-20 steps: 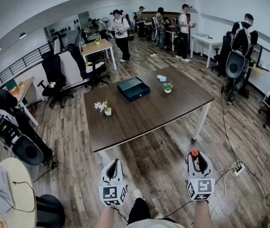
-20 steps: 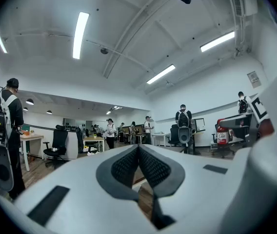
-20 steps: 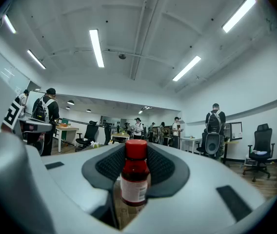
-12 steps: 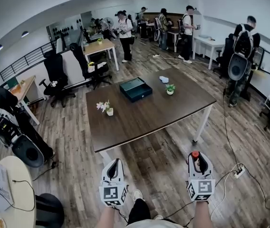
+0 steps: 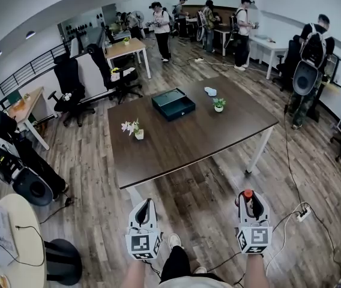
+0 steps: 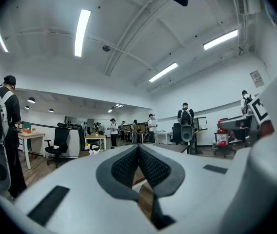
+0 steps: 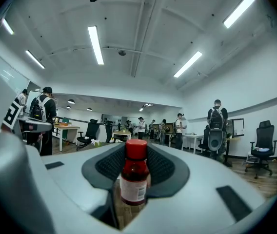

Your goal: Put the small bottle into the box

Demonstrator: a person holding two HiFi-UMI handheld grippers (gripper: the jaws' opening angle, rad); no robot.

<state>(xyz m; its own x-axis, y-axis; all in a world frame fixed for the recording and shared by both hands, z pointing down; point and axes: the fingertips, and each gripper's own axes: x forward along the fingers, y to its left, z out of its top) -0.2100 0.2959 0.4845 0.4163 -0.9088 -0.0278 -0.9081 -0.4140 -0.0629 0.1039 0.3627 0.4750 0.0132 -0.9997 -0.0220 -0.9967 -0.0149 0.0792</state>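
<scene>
A small dark-red bottle (image 7: pixel 134 178) with a red cap and a pale label stands upright between the pads of my right gripper (image 7: pixel 135 172), which is shut on it; its red cap (image 5: pixel 247 194) shows at that gripper's tip (image 5: pixel 250 204) in the head view. My left gripper (image 5: pixel 143 213) is shut with nothing in it; in the left gripper view its pads (image 6: pixel 139 165) meet at the tips. The dark green open box (image 5: pixel 173 104) lies on the far half of the dark brown table (image 5: pixel 176 143), well ahead of both grippers, which are held level over the floor short of the table's near edge.
On the table stand a small flower pot (image 5: pixel 137 132), a little green plant (image 5: pixel 219 105) and a pale object (image 5: pixel 211 91). Office chairs (image 5: pixel 68 92), desks and several people stand around the room. A round table (image 5: pixel 14 245) is at my left; cables and a power strip (image 5: pixel 303 213) lie on the floor at right.
The table and box sit slightly lower and nearer in the head view than before. Both grippers keep their places in the view, the bottle still held in the right one.
</scene>
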